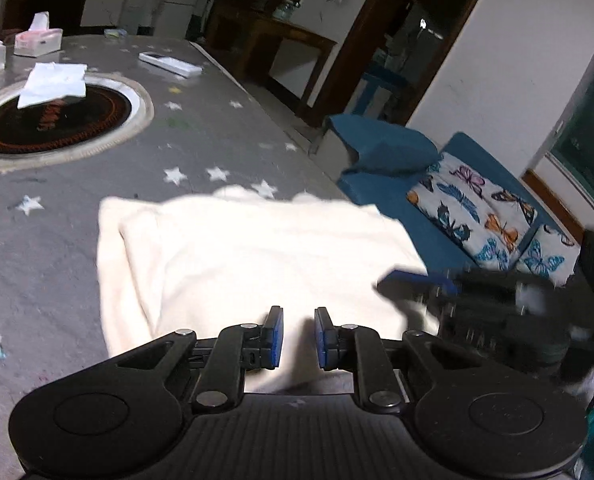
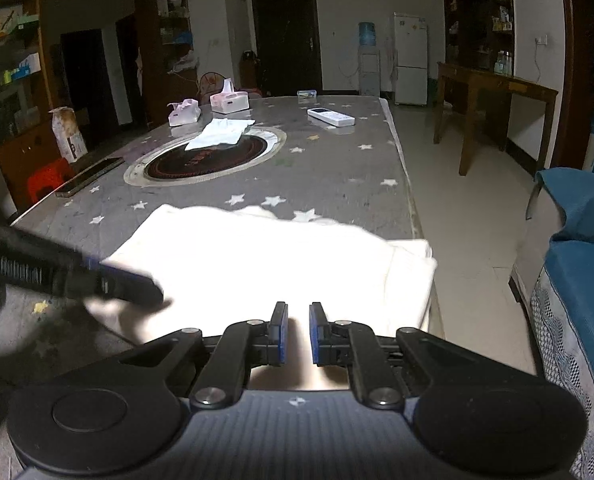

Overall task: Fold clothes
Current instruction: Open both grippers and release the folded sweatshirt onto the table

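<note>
While both grippers sit low at the near end, the long table (image 2: 337,168) in its grey star-print cover takes most of the room; its right edge runs along bare tiled floor (image 2: 469,216), with a blue sofa (image 2: 581,264) beyond.

Round inset burner (image 2: 205,156) mid-table, small folded white cloth (image 2: 221,133) overlapping its far rim. Open cover between the burner and the cream garment (image 2: 265,264).

Garment lies folded flat at the near right corner, right edge overhanging the table edge a bit, far edge well clear of the burner. Overexposed, so fold lines are hard to read.

Left gripper (image 1: 299,334): narrow gap between blue pads, cloth under and behind them; can't tell if any is pinched. Right gripper (image 2: 298,332): nearly closed, slim gap, grip on cloth also unclear.

Far end: remote (image 2: 331,116), two tissue boxes (image 2: 229,102).
</note>
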Demonstrator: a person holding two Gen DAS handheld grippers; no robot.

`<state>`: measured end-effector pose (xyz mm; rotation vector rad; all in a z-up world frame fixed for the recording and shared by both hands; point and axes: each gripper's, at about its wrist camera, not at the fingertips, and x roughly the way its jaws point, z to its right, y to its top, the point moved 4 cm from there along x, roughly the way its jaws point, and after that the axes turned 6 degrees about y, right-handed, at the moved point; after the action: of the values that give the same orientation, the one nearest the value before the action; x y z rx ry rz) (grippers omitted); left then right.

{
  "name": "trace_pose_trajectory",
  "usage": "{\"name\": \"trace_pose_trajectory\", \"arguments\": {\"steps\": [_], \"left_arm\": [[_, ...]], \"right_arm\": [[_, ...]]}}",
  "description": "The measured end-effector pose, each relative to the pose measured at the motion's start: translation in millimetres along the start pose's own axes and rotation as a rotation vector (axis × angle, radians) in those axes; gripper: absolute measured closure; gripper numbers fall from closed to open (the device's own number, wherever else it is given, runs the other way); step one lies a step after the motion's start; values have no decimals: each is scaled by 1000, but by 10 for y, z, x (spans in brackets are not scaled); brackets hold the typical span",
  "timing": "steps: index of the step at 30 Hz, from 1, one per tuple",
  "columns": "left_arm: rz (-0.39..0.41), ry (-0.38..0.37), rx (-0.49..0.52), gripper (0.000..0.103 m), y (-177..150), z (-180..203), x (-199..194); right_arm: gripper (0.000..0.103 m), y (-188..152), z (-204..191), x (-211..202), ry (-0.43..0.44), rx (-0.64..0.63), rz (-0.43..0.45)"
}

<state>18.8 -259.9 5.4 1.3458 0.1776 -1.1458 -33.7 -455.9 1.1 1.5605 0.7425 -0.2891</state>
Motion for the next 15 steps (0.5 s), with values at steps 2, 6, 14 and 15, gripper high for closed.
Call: {"name": "trace_pose_trajectory", "arguments": {"steps": [2, 6, 14, 15], "left_arm": [[-4, -1, -3, 85, -21, -9, 23], [-6, -5, -4, 85, -38, -21, 38], [-11, -15, -15, 84, -50, -69, 58], [-11, -16, -17, 84, -49, -71, 50]], "right_arm": [[93, 97, 42, 15, 3, 10, 7], [92, 338, 162, 156, -16, 12, 13], [92, 417, 364, 670, -41, 38, -81], [92, 403, 370, 702, -43, 36, -86]]}}
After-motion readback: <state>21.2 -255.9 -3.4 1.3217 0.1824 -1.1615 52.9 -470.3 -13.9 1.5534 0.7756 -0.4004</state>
